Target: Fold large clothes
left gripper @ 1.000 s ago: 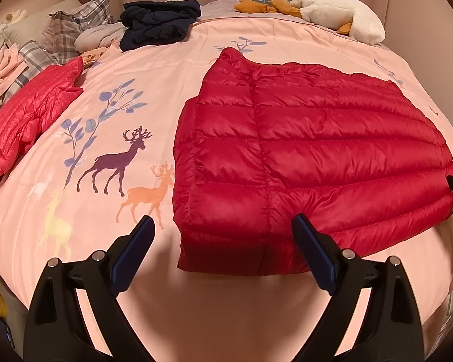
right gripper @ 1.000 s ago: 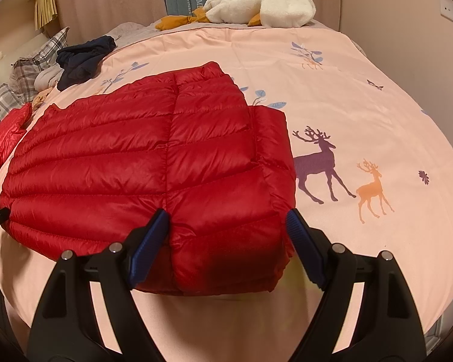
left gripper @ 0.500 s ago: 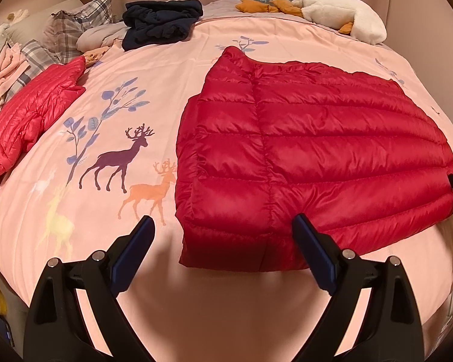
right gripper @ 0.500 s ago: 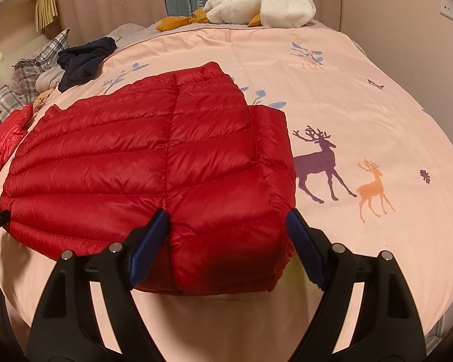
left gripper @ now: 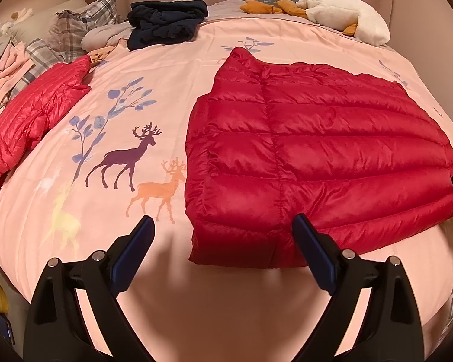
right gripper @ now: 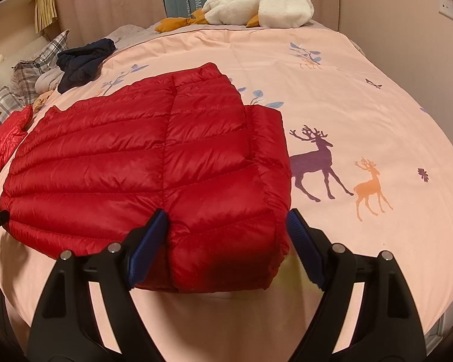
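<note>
Closest in the left wrist view is the left gripper (left gripper: 223, 229). Its two black arms end in dark blue pads, and the jaws stand wide with nothing between them. Under it there is only the pink bed cover (left gripper: 172, 69), with a soft shadow on the cloth. The right pad sits in front of the near edge of the red puffy jacket (left gripper: 311, 157), but I cannot tell if it touches.

In the right wrist view the right gripper (right gripper: 226, 226) is also wide open. Here the near corner of the red puffy jacket (right gripper: 166, 163) bulges up between the two ribbed blue pads. The pads do not seem to squeeze it.

The jacket lies flat on the bed cover, near the front edge. It is shiny and smooth, sewn in fat rows like little pillows, with one seam running front to back. One side is folded in, so it makes a thick double edge.

Only the left view shows a yellow deer (left gripper: 62, 220) print near the front, and most of a second jacket (left gripper: 33, 114), brighter red, at the left side. Only the right view shows a small dark flower print (right gripper: 422, 174) and a wall socket (right gripper: 450, 7).

The purple deer (left gripper: 126, 158) and orange deer (left gripper: 160, 190) are flat prints. Farther back lie a crumpled dark blue garment (left gripper: 166, 22), checked pillows (left gripper: 84, 15), and a fluffy white goose toy (right gripper: 256, 6) with orange feet.
</note>
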`<state>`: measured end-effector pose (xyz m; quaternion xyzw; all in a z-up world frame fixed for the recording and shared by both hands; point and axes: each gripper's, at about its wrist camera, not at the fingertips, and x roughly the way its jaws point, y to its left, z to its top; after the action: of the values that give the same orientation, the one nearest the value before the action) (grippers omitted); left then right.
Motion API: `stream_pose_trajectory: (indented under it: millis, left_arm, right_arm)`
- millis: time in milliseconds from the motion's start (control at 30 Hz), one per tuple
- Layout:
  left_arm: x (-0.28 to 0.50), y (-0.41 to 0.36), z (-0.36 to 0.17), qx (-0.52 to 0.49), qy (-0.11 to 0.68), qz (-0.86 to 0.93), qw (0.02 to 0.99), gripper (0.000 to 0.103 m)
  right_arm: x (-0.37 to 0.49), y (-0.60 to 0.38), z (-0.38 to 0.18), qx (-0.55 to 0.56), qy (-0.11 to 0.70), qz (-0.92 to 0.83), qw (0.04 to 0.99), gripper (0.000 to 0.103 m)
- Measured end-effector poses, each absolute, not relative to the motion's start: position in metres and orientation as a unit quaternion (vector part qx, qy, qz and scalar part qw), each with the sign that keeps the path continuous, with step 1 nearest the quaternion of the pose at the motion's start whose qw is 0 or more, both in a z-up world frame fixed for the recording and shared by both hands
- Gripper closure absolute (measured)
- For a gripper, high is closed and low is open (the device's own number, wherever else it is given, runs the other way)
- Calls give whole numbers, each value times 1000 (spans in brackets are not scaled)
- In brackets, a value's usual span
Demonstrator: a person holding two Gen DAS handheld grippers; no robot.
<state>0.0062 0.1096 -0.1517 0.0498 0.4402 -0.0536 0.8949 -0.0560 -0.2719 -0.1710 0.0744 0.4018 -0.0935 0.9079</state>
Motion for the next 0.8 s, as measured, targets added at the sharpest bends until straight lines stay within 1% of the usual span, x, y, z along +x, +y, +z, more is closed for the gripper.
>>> stream_pose_trajectory:
  millis: [600,800]
  left_arm:
    - [2,114,-150,50,435,-38,898,10]
    - [2,129,-147,40,433,-14,901,10]
  right_arm:
    - [-67,-276,-173,72,401,-108,907,21]
    - [-72,-279,-174,72,400,-113,907,21]
